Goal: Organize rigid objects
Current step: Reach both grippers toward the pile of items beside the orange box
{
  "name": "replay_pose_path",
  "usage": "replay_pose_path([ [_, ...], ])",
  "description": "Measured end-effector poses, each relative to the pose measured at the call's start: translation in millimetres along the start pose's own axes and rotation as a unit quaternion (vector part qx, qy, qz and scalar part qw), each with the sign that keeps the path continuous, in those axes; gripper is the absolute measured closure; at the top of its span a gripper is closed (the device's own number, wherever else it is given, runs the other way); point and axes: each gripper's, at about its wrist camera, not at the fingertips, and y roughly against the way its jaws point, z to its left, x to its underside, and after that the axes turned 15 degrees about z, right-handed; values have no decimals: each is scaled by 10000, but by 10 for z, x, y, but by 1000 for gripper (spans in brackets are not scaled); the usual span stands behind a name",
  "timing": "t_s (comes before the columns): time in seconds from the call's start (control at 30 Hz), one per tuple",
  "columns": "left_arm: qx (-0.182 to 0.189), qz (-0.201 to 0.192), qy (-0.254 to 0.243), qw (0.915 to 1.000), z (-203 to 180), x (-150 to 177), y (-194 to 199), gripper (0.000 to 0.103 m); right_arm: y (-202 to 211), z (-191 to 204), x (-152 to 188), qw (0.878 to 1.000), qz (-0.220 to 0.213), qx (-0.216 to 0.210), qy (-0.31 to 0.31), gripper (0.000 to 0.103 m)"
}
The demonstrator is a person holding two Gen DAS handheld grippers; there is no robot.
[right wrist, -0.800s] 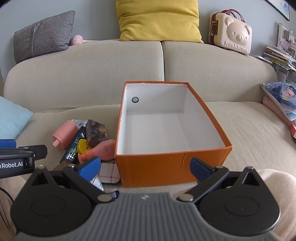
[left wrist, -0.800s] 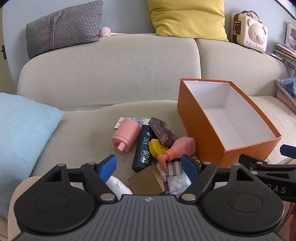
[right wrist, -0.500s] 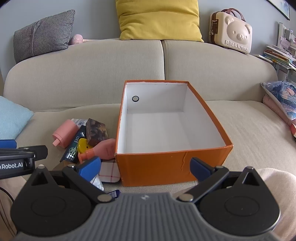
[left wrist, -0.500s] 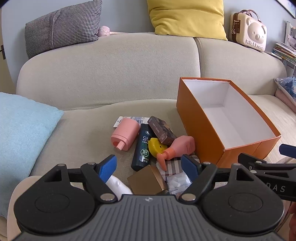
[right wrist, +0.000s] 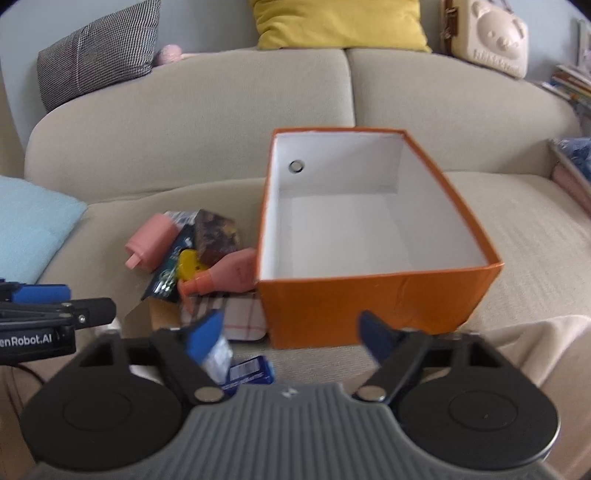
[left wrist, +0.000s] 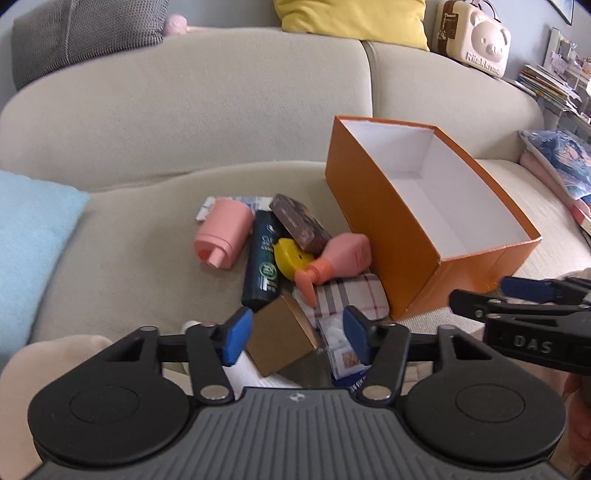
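Rigid objects lie in a loose heap on the seat of a beige sofa [left wrist: 147, 122], just to the left of an orange box [left wrist: 373, 206] with a white inside, which stands open and holds nothing.

Heap, from the far side toward the cameras:
- pink capped container [left wrist: 221, 236] on its side, at the far left of the heap;
- dark green bottle [left wrist: 262, 266], lying lengthwise beside the pink container;
- brown patterned block [left wrist: 299, 225], tilted, resting on its neighbours;
- yellow rounded item [left wrist: 290, 258], between the dark bottle and the pump bottle;
- pink pump bottle [left wrist: 340, 258] with an orange nozzle, lying against the orange box's left wall;
- plaid packet [left wrist: 351, 295], flat, under the pump bottle's nozzle;
- tan cardboard box [left wrist: 280, 339], nearest corner raised;
- blue-printed packet [right wrist: 251, 373], closest to the cameras.

Left gripper [left wrist: 297, 339]: jaws part open, blue pads on either side of the tan cardboard box but clear of it; nothing held. It points steeply down at the near end of the heap.

Right gripper [right wrist: 288, 338]: jaws part open, empty, poised before the orange box's near wall.

Surroundings: light blue cushion [left wrist: 33, 236] at left; grey checked cushion [right wrist: 96, 62] and yellow cushion [right wrist: 340, 22] on the sofa back; cream bear-faced case [left wrist: 472, 37] at upper right.
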Motion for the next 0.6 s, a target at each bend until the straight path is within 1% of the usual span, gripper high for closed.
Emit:
replay_pose_path([
  [0.03, 41, 71, -20, 10000, 16, -1, -20, 44, -29, 13, -7, 9999, 71, -72, 17, 36],
  [0.1, 113, 218, -34, 9997, 48, -10, -63, 46, -82, 51, -15, 9995, 188, -221, 92, 46],
  [0.13, 149, 298, -24, 9994, 69, -17, -90, 48, -110, 72, -39, 9990, 268, -318, 142, 49],
  [0.2, 184, 460, 51, 9988, 111, -42, -153, 48, -187, 134, -75, 9973, 449, -524, 238, 57],
  [0.3, 210, 627, 132, 9977, 164, -88, -234, 47, -342, 231, -122, 9932, 770, -800, 336, 58],
  [0.47, 244, 893, 285, 9953, 285, -151, -347, 47, -596, 410, -180, 9862, 1178, -981, 631, 57],
  [0.53, 212, 1009, 305, 9942, 321, -171, -389, 47, -667, 471, -203, 9845, 1241, -1016, 708, 54],
  [0.57, 238, 1043, 307, 9938, 336, -178, -408, 47, -700, 502, -215, 9836, 1270, -1029, 761, 50],
  [0.6, 251, 1076, 310, 9934, 351, -188, -432, 47, -733, 536, -226, 9826, 1299, -1039, 823, 50],
])
